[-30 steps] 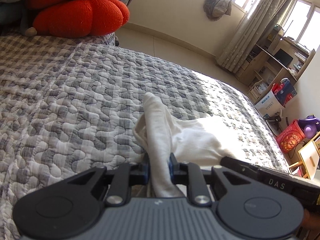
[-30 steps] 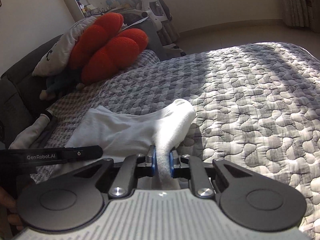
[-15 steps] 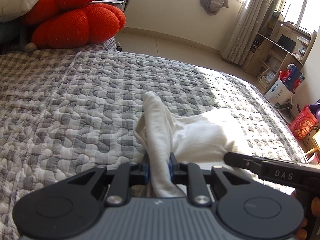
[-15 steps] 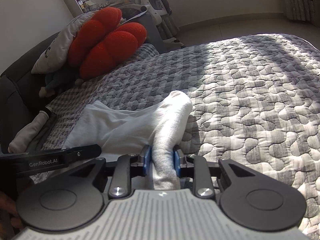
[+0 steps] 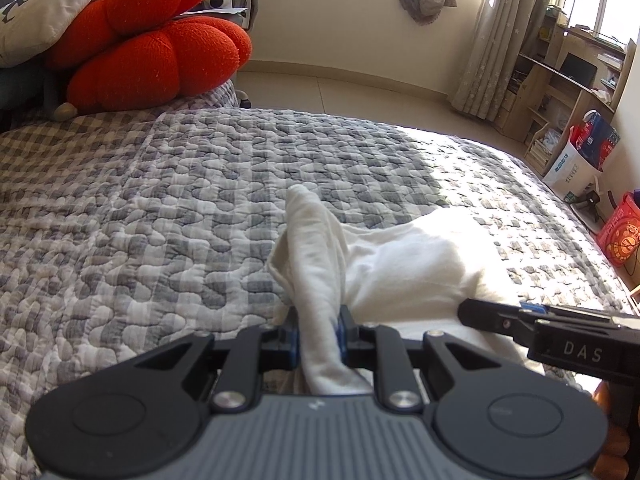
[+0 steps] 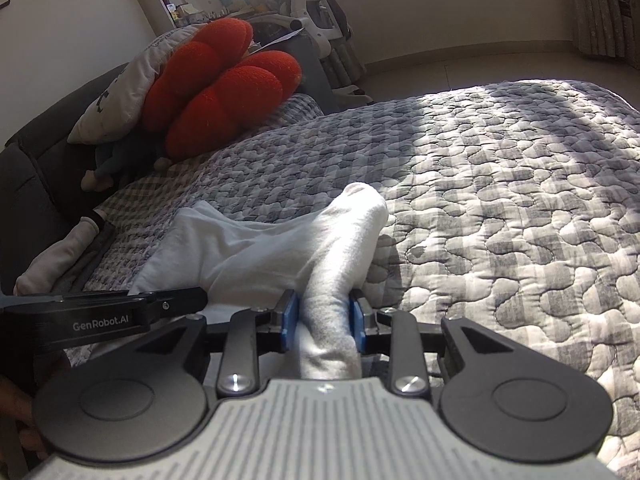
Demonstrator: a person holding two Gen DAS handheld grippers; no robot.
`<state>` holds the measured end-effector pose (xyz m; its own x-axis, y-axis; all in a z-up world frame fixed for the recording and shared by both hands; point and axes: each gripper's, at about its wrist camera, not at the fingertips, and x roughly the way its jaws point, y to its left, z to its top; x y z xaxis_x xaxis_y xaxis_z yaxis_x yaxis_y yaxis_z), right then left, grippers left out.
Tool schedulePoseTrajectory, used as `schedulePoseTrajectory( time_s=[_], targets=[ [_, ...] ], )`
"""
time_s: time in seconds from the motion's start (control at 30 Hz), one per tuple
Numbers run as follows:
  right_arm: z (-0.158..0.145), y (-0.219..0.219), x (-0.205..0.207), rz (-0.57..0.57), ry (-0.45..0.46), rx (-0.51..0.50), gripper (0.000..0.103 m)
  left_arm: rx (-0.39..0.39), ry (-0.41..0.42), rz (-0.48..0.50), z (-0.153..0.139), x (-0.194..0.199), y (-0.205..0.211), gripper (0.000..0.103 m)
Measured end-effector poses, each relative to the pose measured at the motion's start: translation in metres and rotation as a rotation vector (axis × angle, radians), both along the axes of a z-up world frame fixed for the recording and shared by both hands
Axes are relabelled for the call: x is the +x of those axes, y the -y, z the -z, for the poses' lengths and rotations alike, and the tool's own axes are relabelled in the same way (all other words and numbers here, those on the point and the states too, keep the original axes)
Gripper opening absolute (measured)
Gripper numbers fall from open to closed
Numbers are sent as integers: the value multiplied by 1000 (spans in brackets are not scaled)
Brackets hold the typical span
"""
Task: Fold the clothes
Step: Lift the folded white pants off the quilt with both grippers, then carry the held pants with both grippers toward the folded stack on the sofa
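A white garment [image 5: 400, 264] lies bunched on the grey quilted bed [image 5: 160, 220]. One gathered end of it rises into my left gripper [image 5: 319, 334], which is shut on it. In the right wrist view the same garment [image 6: 248, 248] spreads to the left. Its other gathered end runs between the blue pads [image 6: 289, 320] of my right gripper [image 6: 323, 320], whose jaws stand apart, loose around the cloth. Both grippers sit low over the bed's near side, close together. The right gripper's black finger [image 5: 500, 320] shows at the left wrist view's right edge.
Red round cushions [image 5: 152, 48] and a pale pillow [image 6: 116, 96] sit at the head of the bed. A white sock-like piece [image 6: 60, 256] lies by the dark headboard. Wooden shelves, a box [image 5: 576, 160] and a red bag [image 5: 624, 236] stand past the bed's right edge.
The right gripper's pads have spread apart around the cloth over the last second. The left gripper keeps its hold, and both views have tilted slightly.
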<state>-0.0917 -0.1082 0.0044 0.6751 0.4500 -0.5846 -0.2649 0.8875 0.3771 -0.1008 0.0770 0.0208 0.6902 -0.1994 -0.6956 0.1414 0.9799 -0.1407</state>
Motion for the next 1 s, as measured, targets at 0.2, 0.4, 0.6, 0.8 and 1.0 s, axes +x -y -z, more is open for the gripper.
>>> schedulePoseTrajectory(
  time_s=[0.2, 0.4, 0.6, 0.8, 1.0],
  targets=[
    [0, 2, 3, 11, -17, 15, 29, -19, 12, -3, -6, -4, -3, 18],
    [-13, -4, -5, 3, 30, -30, 16, -38, 23, -5, -12, -8, -6, 17],
    [-27, -20, -13, -12, 117, -121, 15, -62, 45, -19, -18, -12, -11, 17],
    [-39, -28, -15, -15, 177, -166, 14, -72, 96, -28, -34, -25, -19, 17],
    [-54, -41, -23, -18, 242, -192, 14, -65, 159, -33, -53, -39, -30, 17]
  ],
)
